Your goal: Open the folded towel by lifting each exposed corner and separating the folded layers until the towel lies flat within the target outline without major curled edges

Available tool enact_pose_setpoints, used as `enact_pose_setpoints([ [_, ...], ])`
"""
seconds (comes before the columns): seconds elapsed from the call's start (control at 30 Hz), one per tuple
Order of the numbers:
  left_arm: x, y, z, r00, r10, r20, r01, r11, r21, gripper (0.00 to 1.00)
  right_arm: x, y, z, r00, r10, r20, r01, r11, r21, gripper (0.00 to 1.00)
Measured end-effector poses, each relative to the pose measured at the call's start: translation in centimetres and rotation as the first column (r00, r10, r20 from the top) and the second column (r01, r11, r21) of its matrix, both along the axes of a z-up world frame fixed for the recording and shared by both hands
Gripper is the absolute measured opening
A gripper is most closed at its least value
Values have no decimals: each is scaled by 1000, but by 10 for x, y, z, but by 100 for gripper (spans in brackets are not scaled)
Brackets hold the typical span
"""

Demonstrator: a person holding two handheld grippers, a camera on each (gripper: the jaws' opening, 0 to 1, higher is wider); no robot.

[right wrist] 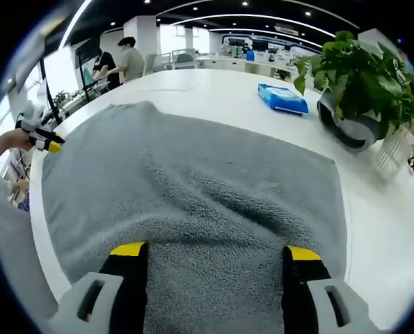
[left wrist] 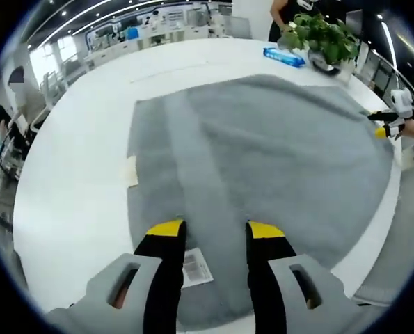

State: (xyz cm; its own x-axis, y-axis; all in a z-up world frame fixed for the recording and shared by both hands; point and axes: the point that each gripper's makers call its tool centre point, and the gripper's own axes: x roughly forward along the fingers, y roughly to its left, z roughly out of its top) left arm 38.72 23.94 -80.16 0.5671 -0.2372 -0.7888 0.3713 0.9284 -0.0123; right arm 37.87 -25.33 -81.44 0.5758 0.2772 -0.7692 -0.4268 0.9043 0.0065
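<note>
No text can be read. In the left gripper view, a white care label (left wrist: 195, 268) sits at the towel's (left wrist: 262, 160) near edge, low in the frame, and carries dark marks, perhaps a barcode, too blurred to make out. A blue packet (right wrist: 282, 97) lies upper right in the right gripper view; its printing is unreadable.

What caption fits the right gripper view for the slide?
Open right gripper hovers over the spread grey towel on a white table, potted plant beyond.
</note>
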Motion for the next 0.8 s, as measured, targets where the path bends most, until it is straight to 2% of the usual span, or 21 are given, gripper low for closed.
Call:
enact_pose_setpoints([
  [0.37,25,2,0,1000,15,19,-15,1000,-7,34,35,1,0,1000,5,23,-5,1000,10,80],
  [0.8,54,6,1,999,38,23,-38,999,-7,34,81,3,1,999,31,15,-31,1000,7,80],
])
